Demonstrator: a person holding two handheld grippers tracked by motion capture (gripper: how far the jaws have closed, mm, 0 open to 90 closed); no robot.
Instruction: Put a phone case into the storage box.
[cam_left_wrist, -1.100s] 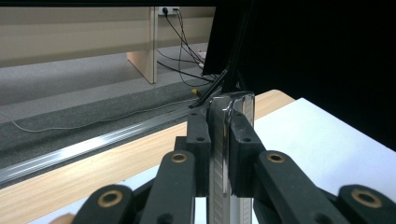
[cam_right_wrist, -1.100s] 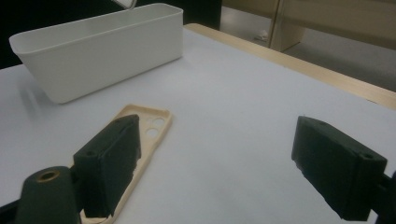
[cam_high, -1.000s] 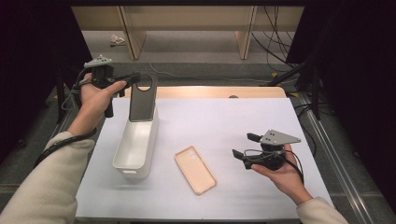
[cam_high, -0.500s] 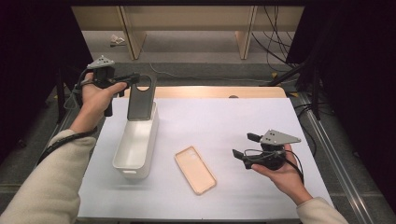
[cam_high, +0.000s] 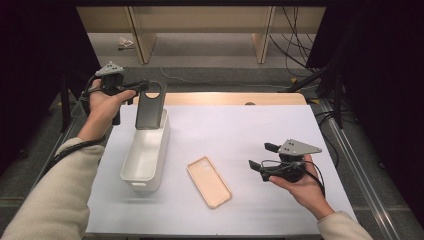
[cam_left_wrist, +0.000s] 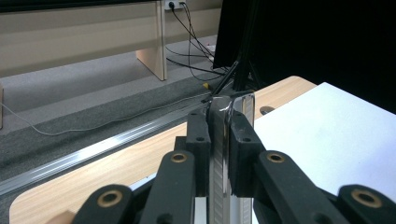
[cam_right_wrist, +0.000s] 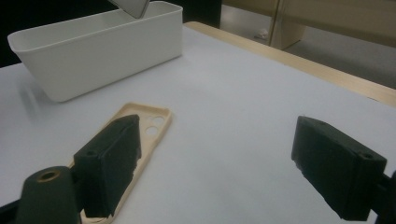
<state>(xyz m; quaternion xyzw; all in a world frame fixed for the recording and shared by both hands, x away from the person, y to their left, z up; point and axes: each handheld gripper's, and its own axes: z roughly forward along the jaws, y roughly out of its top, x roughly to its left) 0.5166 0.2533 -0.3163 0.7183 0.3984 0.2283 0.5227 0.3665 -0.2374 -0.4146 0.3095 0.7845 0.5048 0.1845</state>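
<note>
Nothing has moved: left gripper (cam_high: 142, 86) pinches the dark phone case (cam_high: 149, 107) over the bin (cam_high: 145, 155); right gripper (cam_high: 257, 156) spread, empty.

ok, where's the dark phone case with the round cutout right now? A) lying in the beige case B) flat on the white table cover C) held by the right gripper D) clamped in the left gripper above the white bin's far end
D: the left gripper is shut on the dark phone case, which hangs upright over the far end of the white rectangular plastic bin.
</note>
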